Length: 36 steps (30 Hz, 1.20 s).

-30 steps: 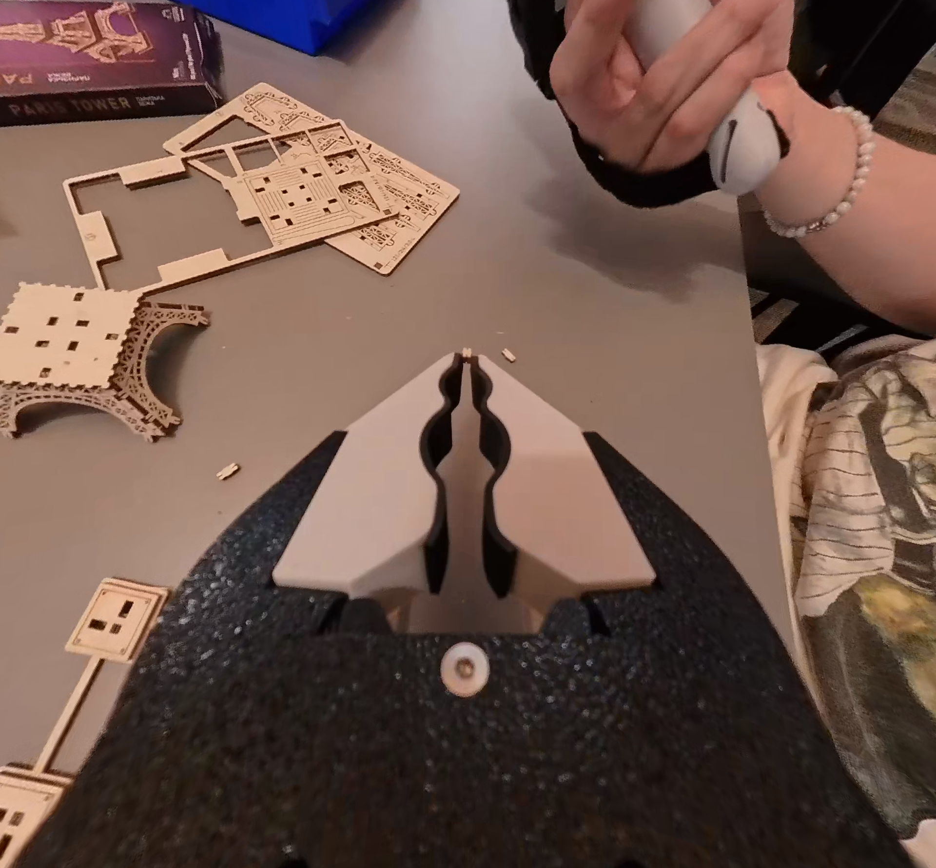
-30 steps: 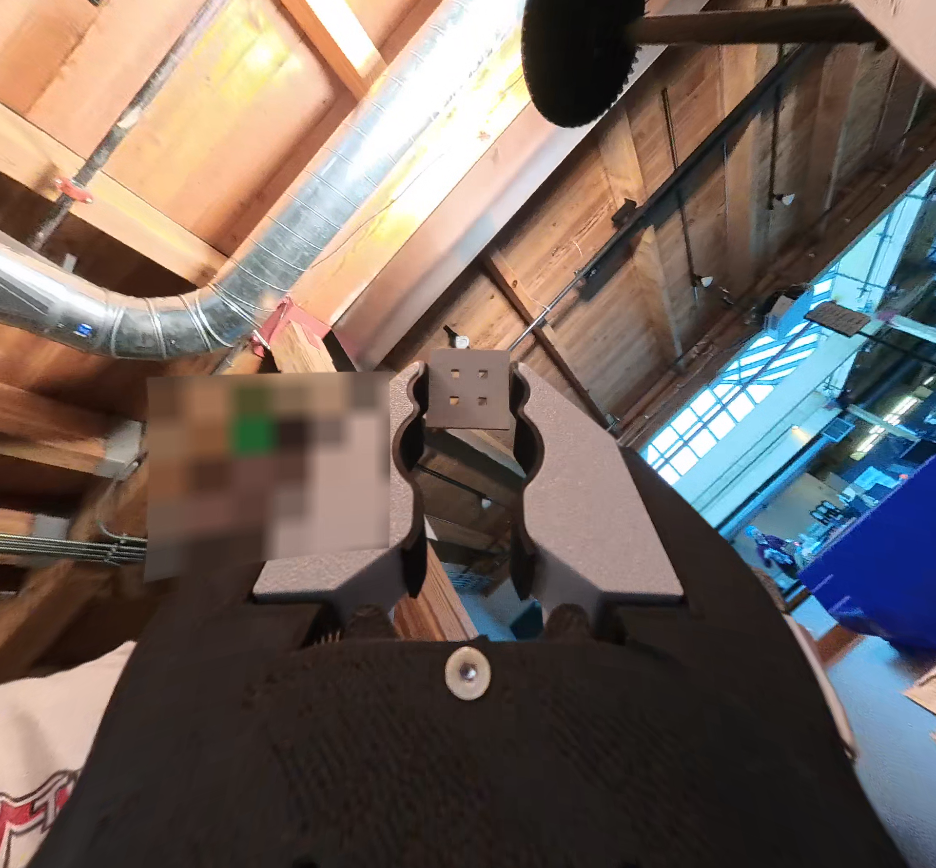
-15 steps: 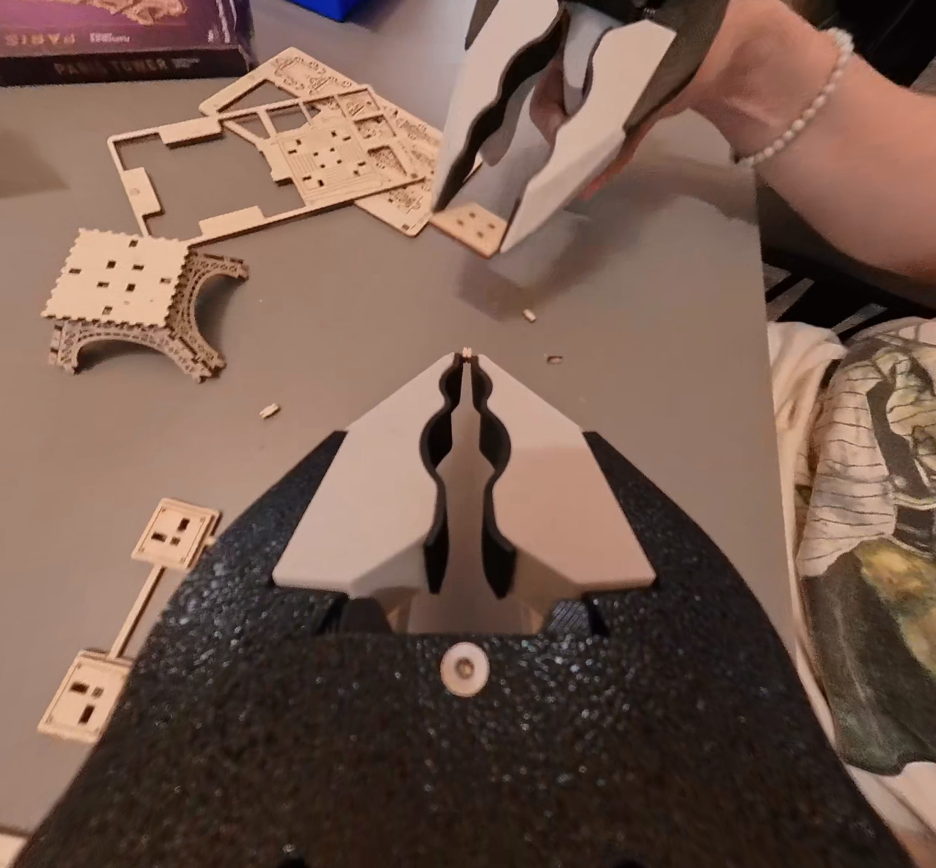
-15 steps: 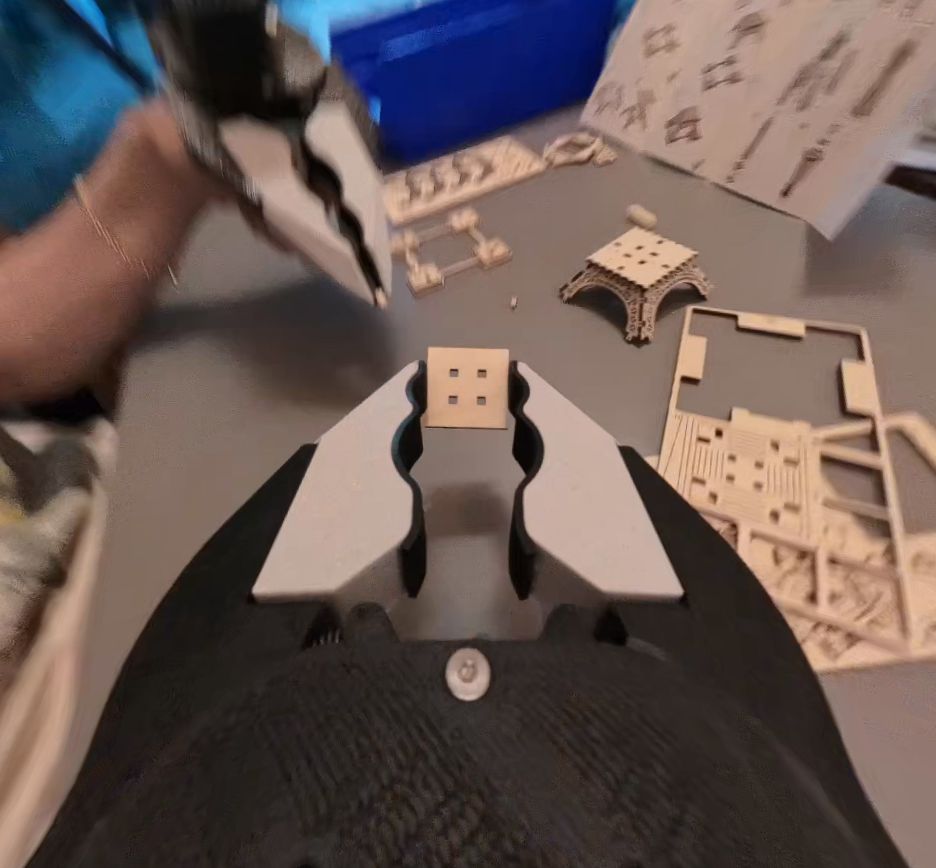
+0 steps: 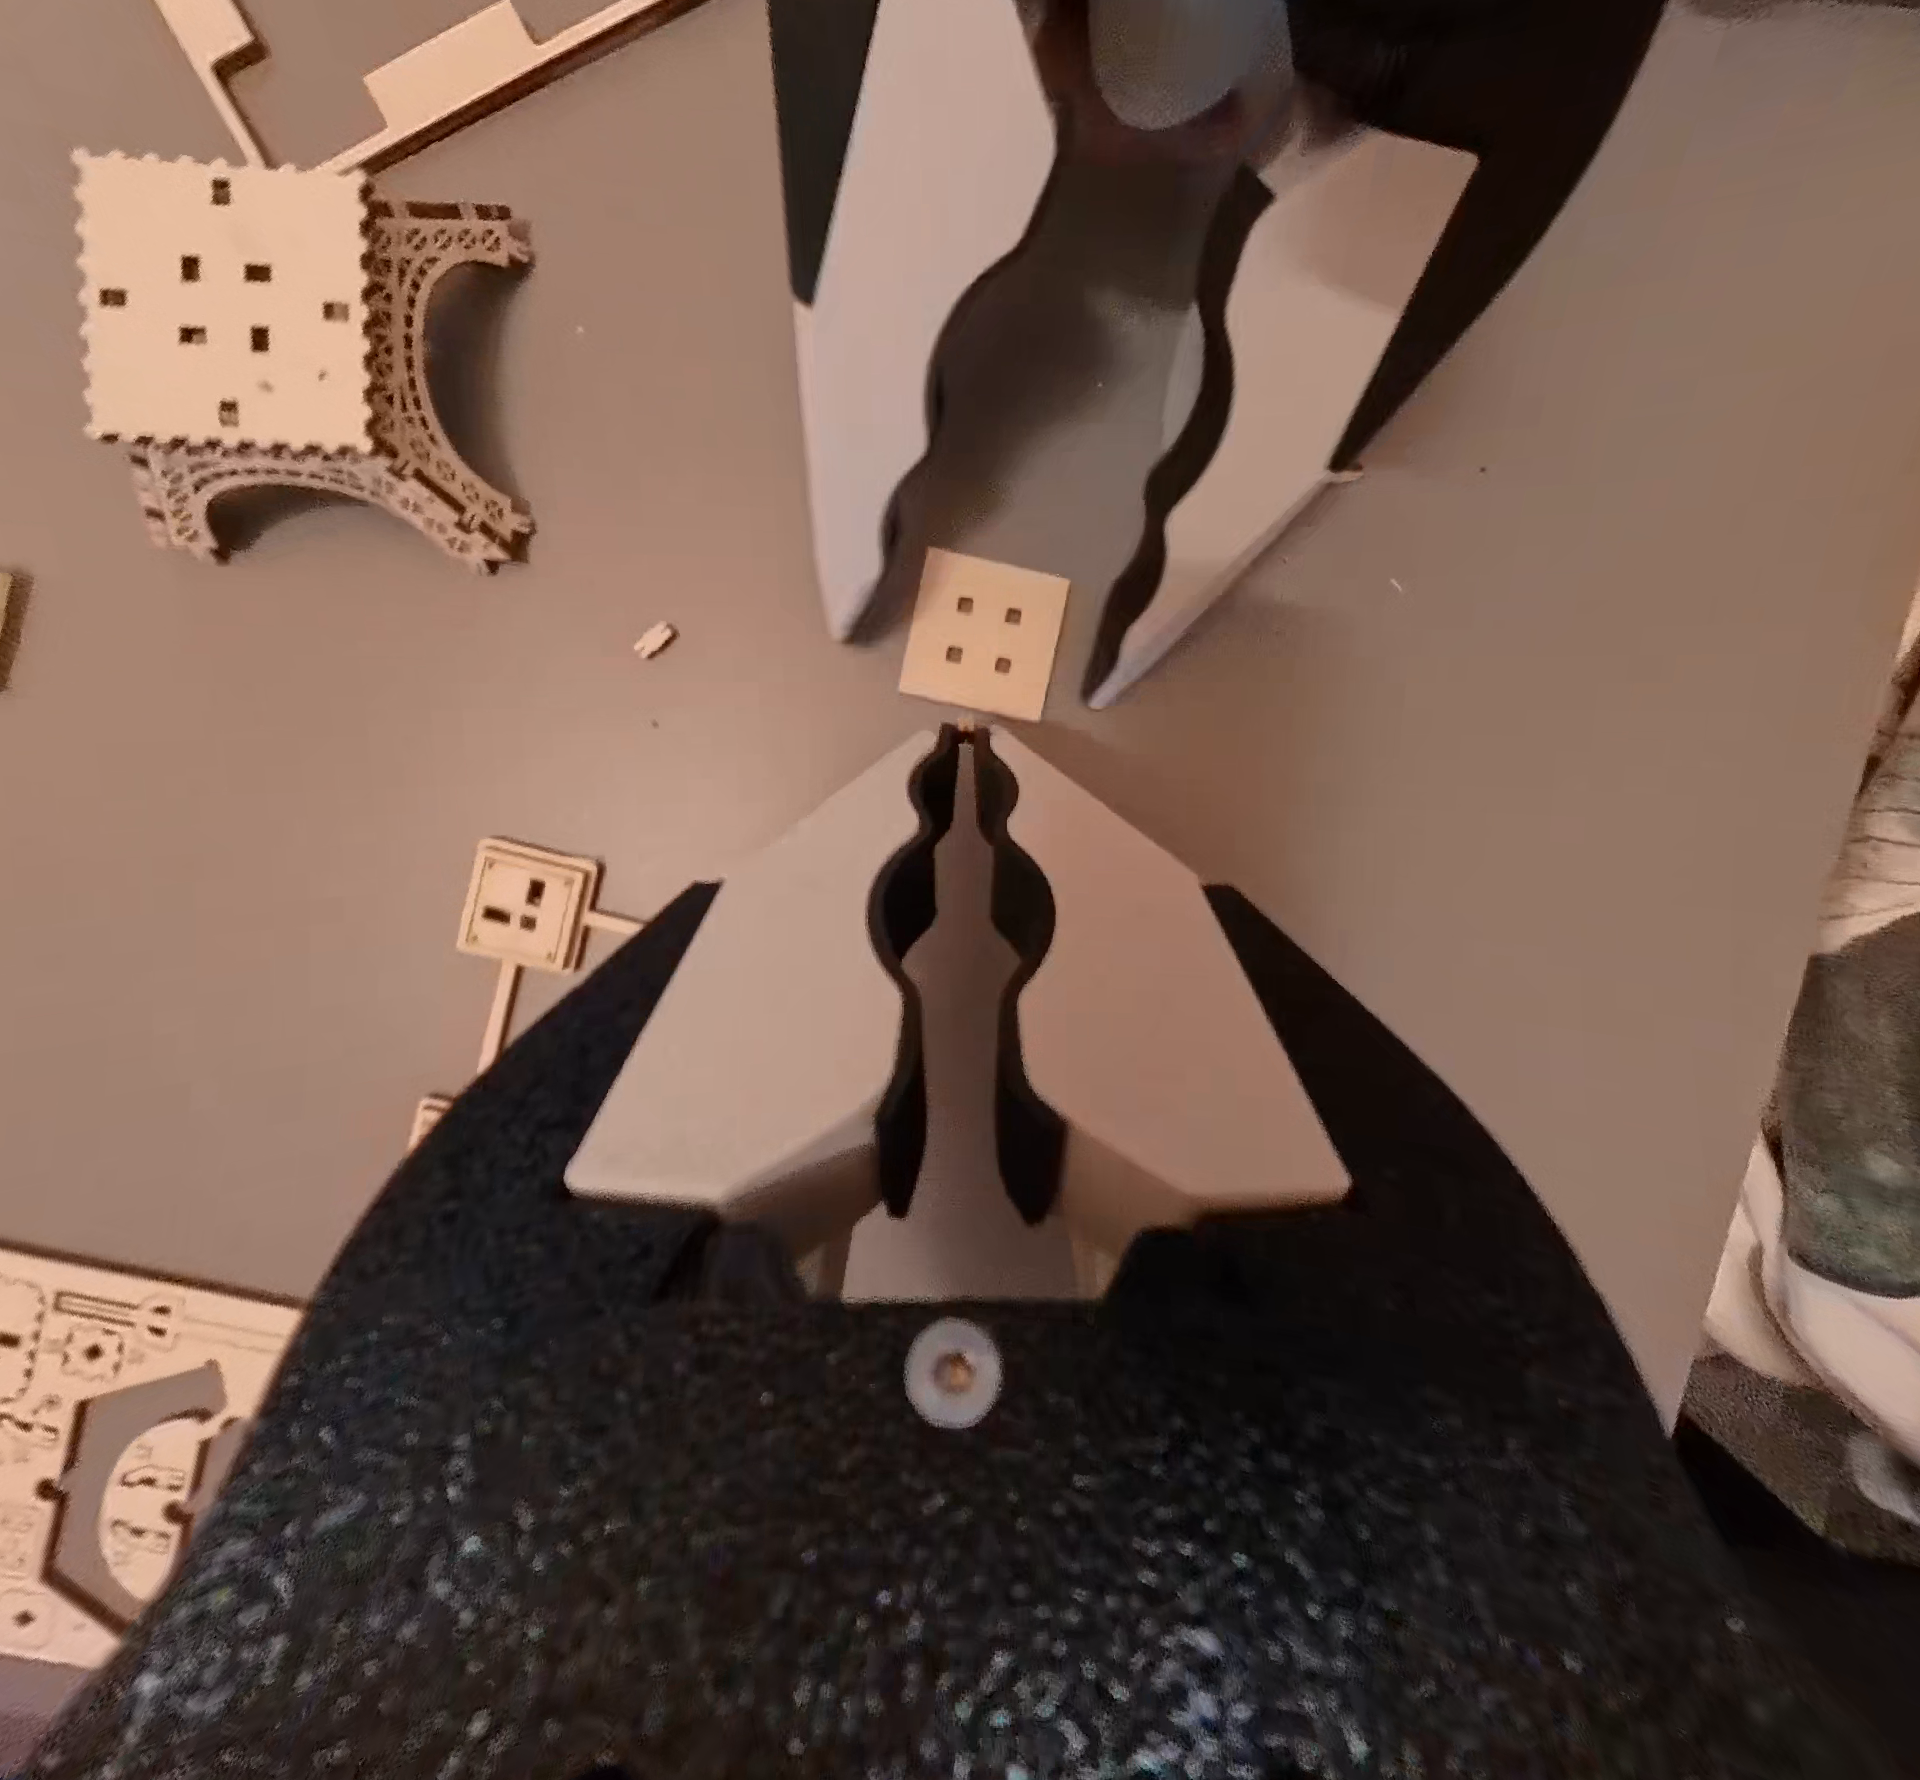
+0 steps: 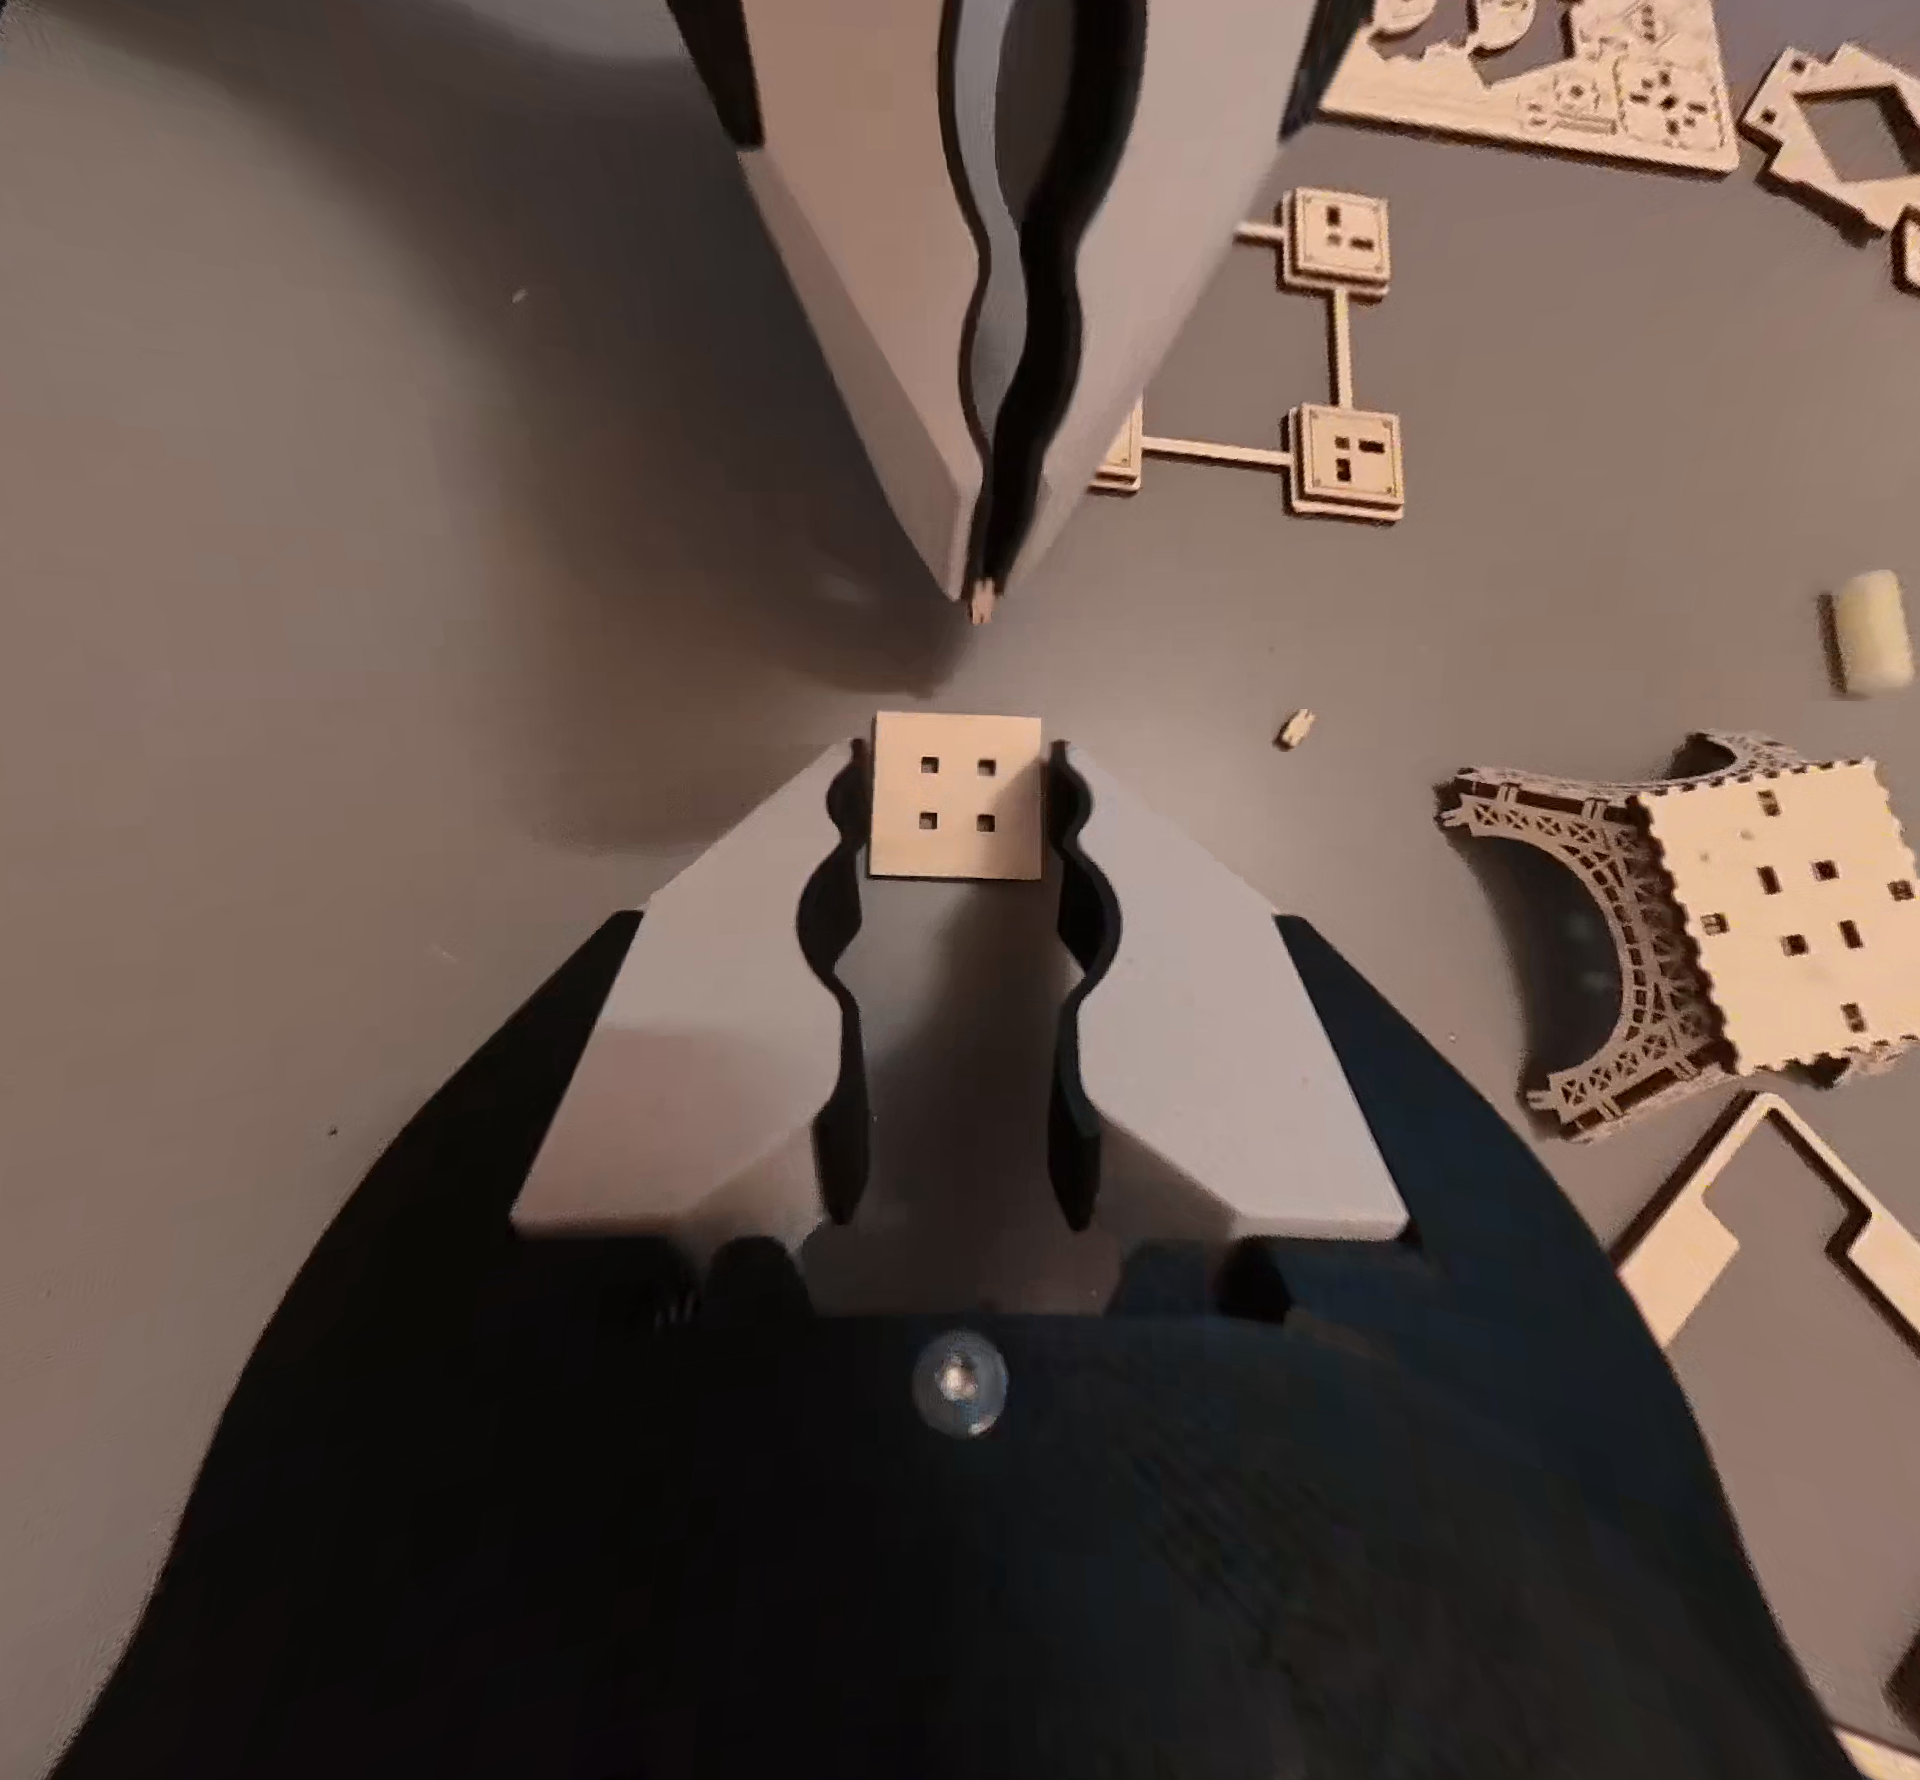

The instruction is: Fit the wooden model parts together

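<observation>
My left gripper (image 5: 966,736) is shut on a tiny wooden peg (image 5: 966,728) at its fingertips. My right gripper (image 6: 956,756) is shut on a small square wooden plate (image 6: 956,795) with four holes, held flat by its side edges. The two grippers face each other tip to tip, low over the grey table (image 5: 1455,691). In the left wrist view the plate (image 5: 985,648) sits just beyond the peg. In the right wrist view the left gripper (image 6: 982,592) points down at the plate with the peg (image 6: 980,608) a short gap from its far edge.
A wooden tower base with arched legs (image 5: 223,307) (image 6: 1766,909) stands beside the grippers. Punched wooden part sheets (image 5: 447,57) (image 6: 1538,16), a sprue of small squares (image 6: 1340,348), a loose peg (image 6: 1296,729) and a pale lump (image 6: 1870,644) lie around. A person's clothing (image 5: 1849,1107) borders the table.
My right gripper swung down from facing the ceiling to the table, still holding the plate. Both grippers came together tip to tip and lower over the table.
</observation>
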### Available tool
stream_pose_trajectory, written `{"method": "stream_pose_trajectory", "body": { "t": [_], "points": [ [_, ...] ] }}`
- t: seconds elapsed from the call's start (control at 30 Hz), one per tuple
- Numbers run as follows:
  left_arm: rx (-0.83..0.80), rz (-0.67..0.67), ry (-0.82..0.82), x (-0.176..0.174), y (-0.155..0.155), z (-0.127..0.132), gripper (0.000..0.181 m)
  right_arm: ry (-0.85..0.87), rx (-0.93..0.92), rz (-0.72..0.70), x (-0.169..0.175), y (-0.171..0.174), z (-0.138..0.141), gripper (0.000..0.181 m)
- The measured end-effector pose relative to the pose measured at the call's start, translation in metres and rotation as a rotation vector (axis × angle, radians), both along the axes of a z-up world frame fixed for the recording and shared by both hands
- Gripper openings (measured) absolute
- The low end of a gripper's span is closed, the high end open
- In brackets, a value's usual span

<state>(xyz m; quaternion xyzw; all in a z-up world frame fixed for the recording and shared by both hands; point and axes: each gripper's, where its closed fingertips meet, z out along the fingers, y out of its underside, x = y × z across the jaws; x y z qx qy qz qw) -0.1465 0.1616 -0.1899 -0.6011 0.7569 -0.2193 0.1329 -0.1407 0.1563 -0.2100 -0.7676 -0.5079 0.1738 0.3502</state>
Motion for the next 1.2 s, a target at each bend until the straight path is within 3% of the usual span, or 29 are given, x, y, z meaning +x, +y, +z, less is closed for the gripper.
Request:
{"method": "stream_pose_trajectory", "body": {
  "t": [0.07,0.13,0.83,1.2],
  "points": [
    [-0.001,-0.017,0.038,0.004,-0.002,-0.002,0.001,0.013,0.024,-0.031,0.002,0.001,0.001,0.053],
    [-0.004,-0.03,0.071,0.008,-0.003,-0.005,0.0,0.031,0.061,-0.051,0.007,0.001,0.006,0.059],
    [0.098,-0.138,0.261,0.015,-0.002,-0.02,0.0,0.074,-0.004,-0.022,0.011,-0.011,-0.001,0.03],
    [0.151,-0.198,0.251,0.013,-0.003,-0.019,0.001,0.076,-0.013,-0.074,0.016,-0.006,-0.001,0.049]
  ]
}}
